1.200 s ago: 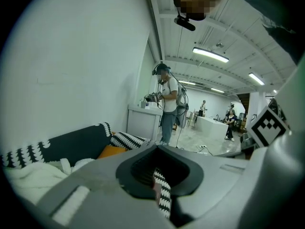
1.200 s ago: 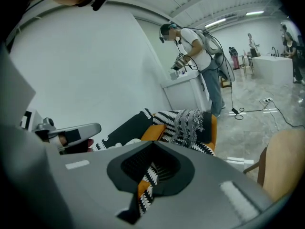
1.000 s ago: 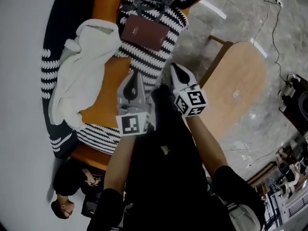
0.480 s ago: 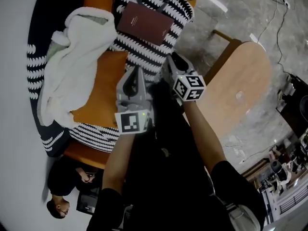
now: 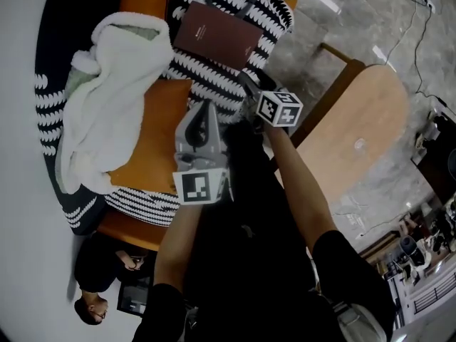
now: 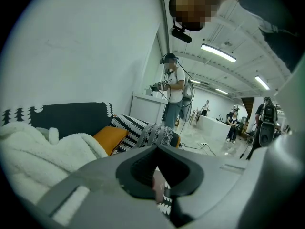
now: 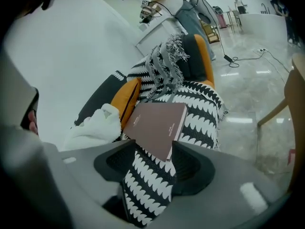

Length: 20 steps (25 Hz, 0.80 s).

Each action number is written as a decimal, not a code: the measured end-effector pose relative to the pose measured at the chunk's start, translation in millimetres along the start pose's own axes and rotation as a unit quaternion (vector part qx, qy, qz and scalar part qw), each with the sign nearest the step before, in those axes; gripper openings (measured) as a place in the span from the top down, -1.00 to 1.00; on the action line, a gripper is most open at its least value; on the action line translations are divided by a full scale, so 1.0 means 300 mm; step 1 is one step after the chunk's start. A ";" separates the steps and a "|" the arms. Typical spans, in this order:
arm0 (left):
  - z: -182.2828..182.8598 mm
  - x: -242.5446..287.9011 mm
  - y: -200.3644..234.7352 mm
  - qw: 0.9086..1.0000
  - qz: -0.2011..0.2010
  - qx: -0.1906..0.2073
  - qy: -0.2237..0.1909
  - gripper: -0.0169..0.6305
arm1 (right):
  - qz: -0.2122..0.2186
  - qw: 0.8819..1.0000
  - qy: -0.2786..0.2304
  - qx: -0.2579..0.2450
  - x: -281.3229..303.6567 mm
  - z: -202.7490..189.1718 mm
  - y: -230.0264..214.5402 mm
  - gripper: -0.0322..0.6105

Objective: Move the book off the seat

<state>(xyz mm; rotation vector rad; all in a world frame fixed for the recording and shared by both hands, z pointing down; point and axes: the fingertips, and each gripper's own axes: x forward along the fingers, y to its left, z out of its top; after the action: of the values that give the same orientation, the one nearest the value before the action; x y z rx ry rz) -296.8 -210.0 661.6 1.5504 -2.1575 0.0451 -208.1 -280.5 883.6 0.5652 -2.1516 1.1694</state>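
The maroon book [image 5: 216, 35] lies flat on a black-and-white blanket [image 5: 214, 87] over the orange sofa seat [image 5: 153, 137], upper centre of the head view. The right gripper [image 7: 150, 159] has just been opening, and its fingers stand wide, bracketing the book's near corner without pressing it. The left gripper [image 5: 203, 109] has its fingers pinched together, holding nothing.

The right gripper [image 7: 151, 152] has just been opening; its jaws stand apart, pressing nothing. The near corner of the maroon book [image 7: 157, 127] lies between them, flat on a black-and-white blanket [image 7: 147, 190], beside a white fleece [image 7: 93, 125].
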 end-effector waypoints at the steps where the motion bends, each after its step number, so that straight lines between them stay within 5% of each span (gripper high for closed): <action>1: -0.004 0.008 -0.001 1.000 -0.003 0.000 -0.001 0.94 | 0.004 1.000 0.004 0.009 0.016 -0.004 -0.013 0.14; 20: -0.070 0.081 0.076 1.000 -0.006 -0.014 0.014 0.94 | 0.063 0.993 0.048 0.090 0.270 -0.051 -0.099 -0.04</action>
<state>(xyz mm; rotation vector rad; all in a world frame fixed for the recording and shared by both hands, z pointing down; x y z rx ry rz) -315.8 -217.2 695.5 1.5379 -2.1182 0.0330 -242.8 -289.0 963.6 0.4458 -2.0381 1.4410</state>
